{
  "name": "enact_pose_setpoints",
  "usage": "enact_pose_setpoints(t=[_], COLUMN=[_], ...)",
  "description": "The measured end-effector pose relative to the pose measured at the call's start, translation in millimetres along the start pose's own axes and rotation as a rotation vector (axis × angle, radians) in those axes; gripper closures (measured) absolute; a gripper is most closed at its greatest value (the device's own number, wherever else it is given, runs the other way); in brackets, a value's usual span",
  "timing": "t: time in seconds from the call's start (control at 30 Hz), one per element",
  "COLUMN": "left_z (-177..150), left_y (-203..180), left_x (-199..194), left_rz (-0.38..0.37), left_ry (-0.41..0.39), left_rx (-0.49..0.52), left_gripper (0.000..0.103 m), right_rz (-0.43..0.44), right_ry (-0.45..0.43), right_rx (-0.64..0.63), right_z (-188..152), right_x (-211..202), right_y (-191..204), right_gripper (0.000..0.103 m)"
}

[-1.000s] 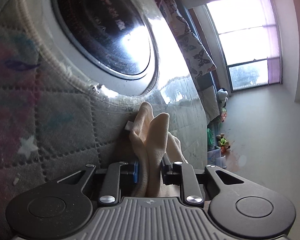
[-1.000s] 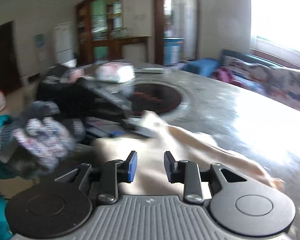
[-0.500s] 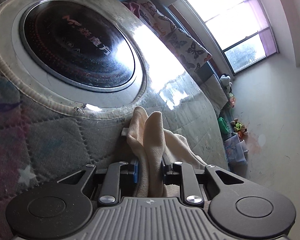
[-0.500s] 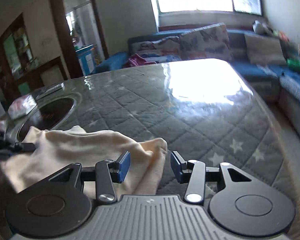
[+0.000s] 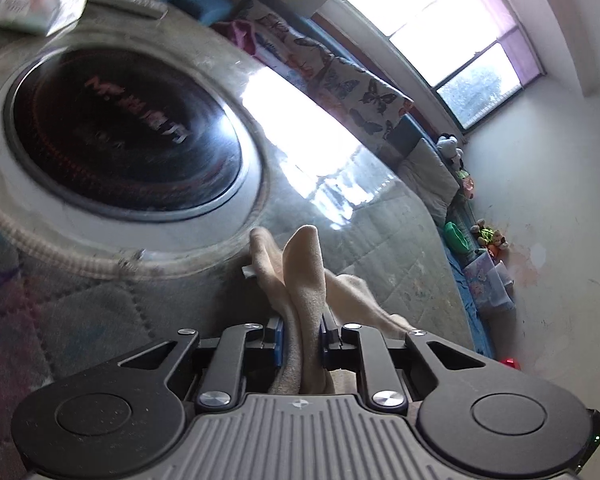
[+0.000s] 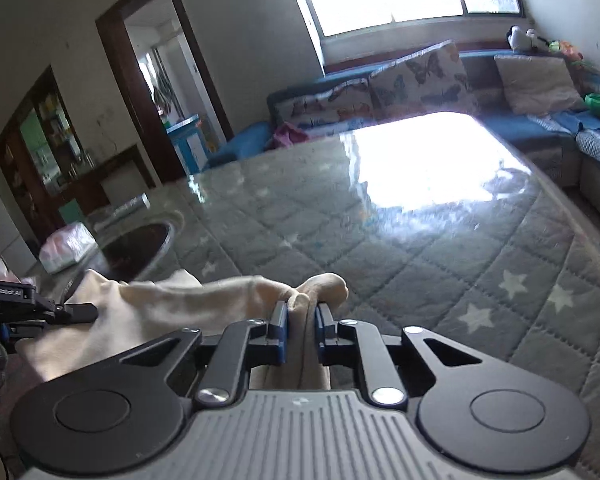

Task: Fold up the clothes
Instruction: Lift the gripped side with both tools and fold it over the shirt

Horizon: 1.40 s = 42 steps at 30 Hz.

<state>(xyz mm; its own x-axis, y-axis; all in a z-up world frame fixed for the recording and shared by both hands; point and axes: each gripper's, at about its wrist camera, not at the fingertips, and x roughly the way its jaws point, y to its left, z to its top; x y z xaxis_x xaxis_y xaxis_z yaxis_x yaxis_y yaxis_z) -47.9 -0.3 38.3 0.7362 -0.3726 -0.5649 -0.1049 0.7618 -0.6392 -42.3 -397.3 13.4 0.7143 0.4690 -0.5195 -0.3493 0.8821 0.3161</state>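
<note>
A cream cloth garment (image 5: 304,276) lies on the quilted grey table cover. My left gripper (image 5: 300,336) is shut on a bunched edge of it, and the cloth sticks up past the pads. In the right wrist view the same garment (image 6: 172,300) stretches from the left gripper's fingers (image 6: 60,312) at the left to my right gripper (image 6: 302,320), which is shut on its other bunched corner. Part of the garment hangs below both grippers, out of sight.
A round black cooktop (image 5: 120,132) is set in the table (image 6: 420,240) near the left gripper. A plastic-wrapped pack (image 6: 66,246) lies beyond it. A blue sofa with butterfly cushions (image 6: 412,76) and toys runs along the table's far and right sides.
My right gripper swung right along the garment and closed on its corner; it was open before. My left gripper kept its hold and tilted, so the cooktop shifted in its view.
</note>
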Motion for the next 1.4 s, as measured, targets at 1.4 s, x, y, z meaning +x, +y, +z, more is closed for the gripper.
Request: enact_pose_setpoints(t=[1.4], left_z=[-28], left_y=[-172], left_x=[132], left_rz=[-0.141], left_ry=[0.144], left_rx=[0.362], left_gripper=[0.088], right_rz=[-0.385], right_ry=[-0.136], right_rx=[-0.054], right_z=[57], right_x=[-84], right_y=[-82], right_gripper=[0.093])
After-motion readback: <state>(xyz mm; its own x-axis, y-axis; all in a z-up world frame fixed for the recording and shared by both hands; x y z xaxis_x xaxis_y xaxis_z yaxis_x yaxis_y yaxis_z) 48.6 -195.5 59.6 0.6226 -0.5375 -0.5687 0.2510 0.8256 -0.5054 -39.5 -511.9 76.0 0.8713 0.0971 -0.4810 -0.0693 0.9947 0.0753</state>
